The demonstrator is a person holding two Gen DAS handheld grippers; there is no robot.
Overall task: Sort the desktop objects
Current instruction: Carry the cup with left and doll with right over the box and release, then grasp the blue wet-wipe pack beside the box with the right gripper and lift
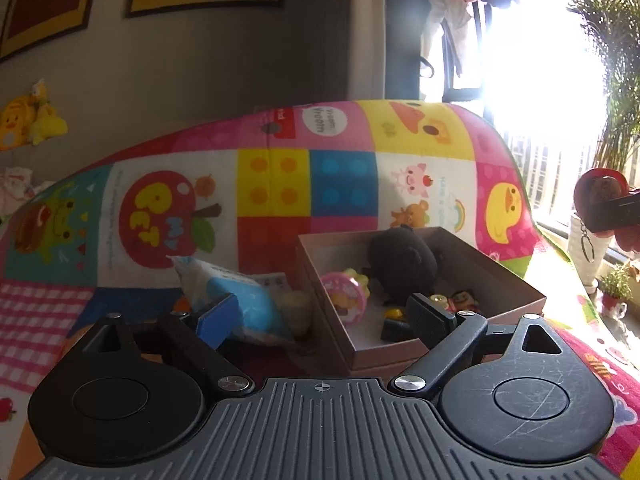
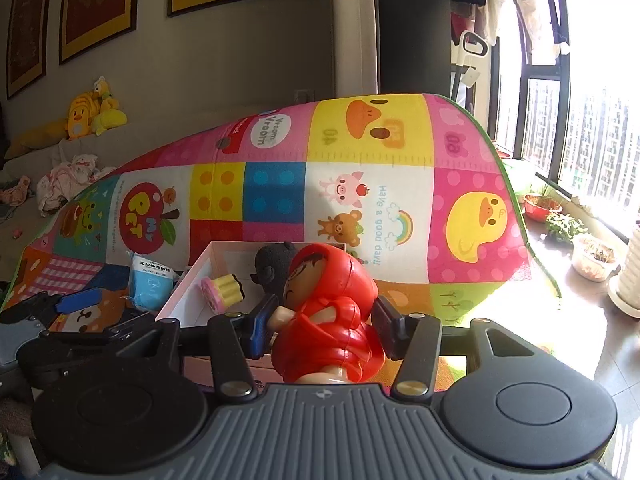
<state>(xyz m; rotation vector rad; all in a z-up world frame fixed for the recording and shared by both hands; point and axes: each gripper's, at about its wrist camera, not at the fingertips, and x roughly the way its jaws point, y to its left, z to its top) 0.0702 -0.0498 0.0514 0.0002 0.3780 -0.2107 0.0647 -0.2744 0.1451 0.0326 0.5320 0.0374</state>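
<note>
Both views are fisheye cameras riding on hand-held grippers, each looking forward and slightly downward along its own two fingers, whose housing fills the bottom of the frame. The left wrist view sits close to the cardboard box [image 1: 420, 344], which lies at lower centre, with the bright window at upper right. The right wrist view looks from farther right and a little higher. Both share the box, the patchwork play mat [image 1: 280, 184] behind it, and the framed pictures [image 2: 96, 4] at upper left.
</note>
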